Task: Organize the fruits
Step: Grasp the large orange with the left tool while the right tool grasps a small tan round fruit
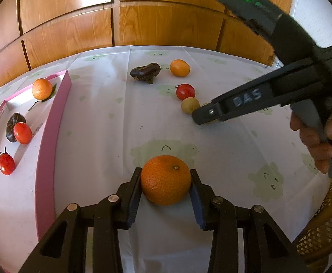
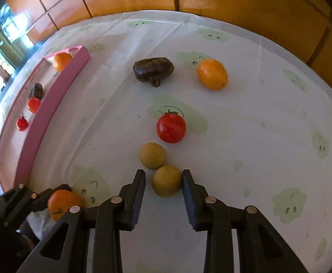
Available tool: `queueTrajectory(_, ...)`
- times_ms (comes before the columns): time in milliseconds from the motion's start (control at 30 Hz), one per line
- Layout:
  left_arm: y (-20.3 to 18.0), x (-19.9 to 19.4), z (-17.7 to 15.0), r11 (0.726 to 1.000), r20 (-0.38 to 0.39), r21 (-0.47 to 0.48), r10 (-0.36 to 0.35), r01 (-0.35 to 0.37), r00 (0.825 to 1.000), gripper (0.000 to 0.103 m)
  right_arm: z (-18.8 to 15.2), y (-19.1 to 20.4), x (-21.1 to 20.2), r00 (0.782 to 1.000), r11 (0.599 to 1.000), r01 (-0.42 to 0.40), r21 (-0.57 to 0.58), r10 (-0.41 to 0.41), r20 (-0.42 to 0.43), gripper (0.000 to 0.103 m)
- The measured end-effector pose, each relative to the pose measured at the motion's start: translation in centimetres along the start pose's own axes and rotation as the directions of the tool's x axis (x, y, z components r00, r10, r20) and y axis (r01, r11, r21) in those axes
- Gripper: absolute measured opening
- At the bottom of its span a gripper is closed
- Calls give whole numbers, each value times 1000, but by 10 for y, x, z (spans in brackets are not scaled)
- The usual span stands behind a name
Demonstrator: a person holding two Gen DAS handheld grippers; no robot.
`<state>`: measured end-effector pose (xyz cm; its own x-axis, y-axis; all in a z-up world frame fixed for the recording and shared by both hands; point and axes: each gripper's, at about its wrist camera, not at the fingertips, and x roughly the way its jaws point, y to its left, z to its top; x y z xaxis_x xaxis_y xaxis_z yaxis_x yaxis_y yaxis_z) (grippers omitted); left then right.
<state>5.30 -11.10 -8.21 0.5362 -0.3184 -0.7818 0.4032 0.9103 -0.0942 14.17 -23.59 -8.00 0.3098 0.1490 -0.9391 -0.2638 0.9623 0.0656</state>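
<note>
Clamping the mandarin point(image 1: 166, 179) between its pads, the left gripper point(image 1: 166, 182) holds it just above the surface point(image 1: 102, 118), right of the pink tray point(image 1: 49, 136). The right gripper point(image 2: 163, 179) straddles the nearer longan point(image 2: 166, 180), closed to its narrowest, though a sliver of gap shows. That round fruit could squirt free, knocking its touching neighbour point(image 2: 152, 155) toward the cherry tomato point(image 2: 171, 127).
</note>
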Motion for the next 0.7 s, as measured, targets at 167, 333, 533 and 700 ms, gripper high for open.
queueTrajectory(167, 0, 0, 0, 1000, 1, -1, -1, 1, 1000, 40, -15, 4, -10, 998, 994, 62, -93, -64, -24, 26)
queueTrajectory(333, -1, 0, 0, 1000, -2, 3, 6, -6, 1000, 40, -32, -15, -10, 998, 997, 58, -41, -59, -32, 26)
queueTrajectory(533, -1, 0, 7, 1000, -31, 1, 11, -11, 999, 39, -33, -23, -8, 999, 999, 48, -21, -49, -19, 26)
queueTrajectory(700, -1, -13, 8, 999, -13, -8, 37, -37, 999, 39, -37, -26, -10, 999, 998, 52, -28, -52, -15, 26)
